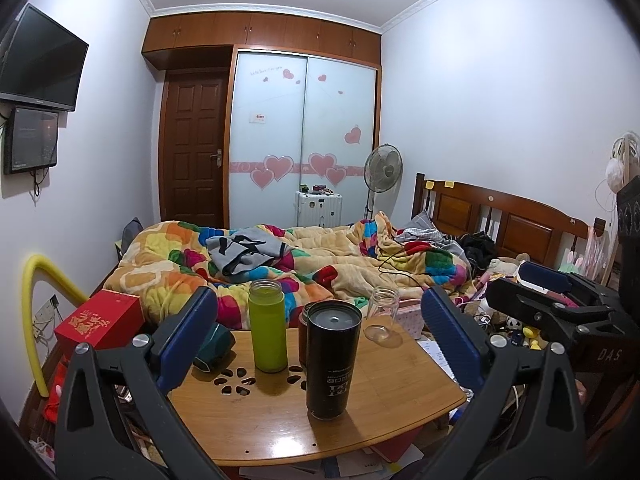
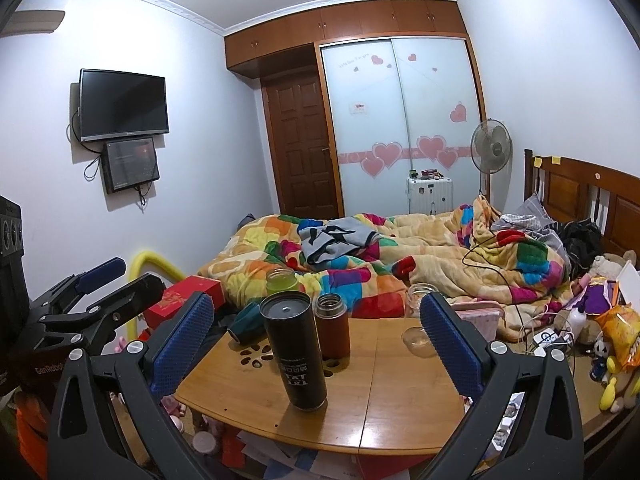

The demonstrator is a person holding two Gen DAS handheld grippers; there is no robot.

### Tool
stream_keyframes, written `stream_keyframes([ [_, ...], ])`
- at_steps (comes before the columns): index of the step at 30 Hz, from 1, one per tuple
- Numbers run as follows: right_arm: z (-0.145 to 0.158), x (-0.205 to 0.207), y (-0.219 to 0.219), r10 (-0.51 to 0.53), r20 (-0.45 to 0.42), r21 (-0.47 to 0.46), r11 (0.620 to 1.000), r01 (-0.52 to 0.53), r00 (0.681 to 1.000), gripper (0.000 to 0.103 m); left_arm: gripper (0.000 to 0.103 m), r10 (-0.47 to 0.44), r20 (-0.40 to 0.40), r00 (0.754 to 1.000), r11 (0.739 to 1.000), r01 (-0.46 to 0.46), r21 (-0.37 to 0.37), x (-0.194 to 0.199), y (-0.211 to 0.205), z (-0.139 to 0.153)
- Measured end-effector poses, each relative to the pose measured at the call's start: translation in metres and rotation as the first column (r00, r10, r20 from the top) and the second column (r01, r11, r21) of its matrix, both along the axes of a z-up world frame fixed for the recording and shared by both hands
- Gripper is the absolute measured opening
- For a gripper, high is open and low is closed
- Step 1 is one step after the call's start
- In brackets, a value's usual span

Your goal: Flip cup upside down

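Left wrist view: the left tool [image 1: 320,328] hangs wide and empty over the tabletop [image 1: 400,400], framing the black cup [image 1: 334,360] upright near the front edge, just ahead of a green bottle [image 1: 267,328]; a clear jar [image 1: 382,314] sits toward the back right corner.

Right wrist view: the right tool [image 2: 316,344] is equally wide, empty, facing the cup [image 2: 295,350] beside a brown bottle [image 2: 331,326]. A mid-body grip, lifted clear of both bottles before turning, looks wisest.

The black cup [image 2: 294,350] stands upside down on the wooden table [image 2: 400,412]. The brown bottle [image 2: 332,326] stands at its 1 o'clock.
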State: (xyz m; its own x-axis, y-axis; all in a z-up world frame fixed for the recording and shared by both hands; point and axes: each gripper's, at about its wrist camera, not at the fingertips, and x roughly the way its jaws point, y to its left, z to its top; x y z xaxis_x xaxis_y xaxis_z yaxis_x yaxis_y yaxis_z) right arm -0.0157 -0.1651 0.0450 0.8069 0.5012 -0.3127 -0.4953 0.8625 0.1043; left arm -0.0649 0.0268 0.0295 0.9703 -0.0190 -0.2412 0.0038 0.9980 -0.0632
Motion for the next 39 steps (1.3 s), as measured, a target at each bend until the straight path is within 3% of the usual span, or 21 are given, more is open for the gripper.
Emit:
stream_keyframes([
  [24, 0.0, 0.001, 0.002, 0.001, -0.001, 0.0, 1.0, -0.001, 1.0, 0.103, 0.103, -0.003, 0.001, 1.0, 1.0, 0.003, 0.003, 0.004, -0.002, -0.009],
  [39, -0.003, 0.003, 0.005, 0.005, -0.013, 0.0, 1.0, -0.005, 1.0, 0.103, 0.103, -0.015, -0.036, 0.999, 0.999, 0.013, -0.042, 0.011, 0.005, -0.014],
])
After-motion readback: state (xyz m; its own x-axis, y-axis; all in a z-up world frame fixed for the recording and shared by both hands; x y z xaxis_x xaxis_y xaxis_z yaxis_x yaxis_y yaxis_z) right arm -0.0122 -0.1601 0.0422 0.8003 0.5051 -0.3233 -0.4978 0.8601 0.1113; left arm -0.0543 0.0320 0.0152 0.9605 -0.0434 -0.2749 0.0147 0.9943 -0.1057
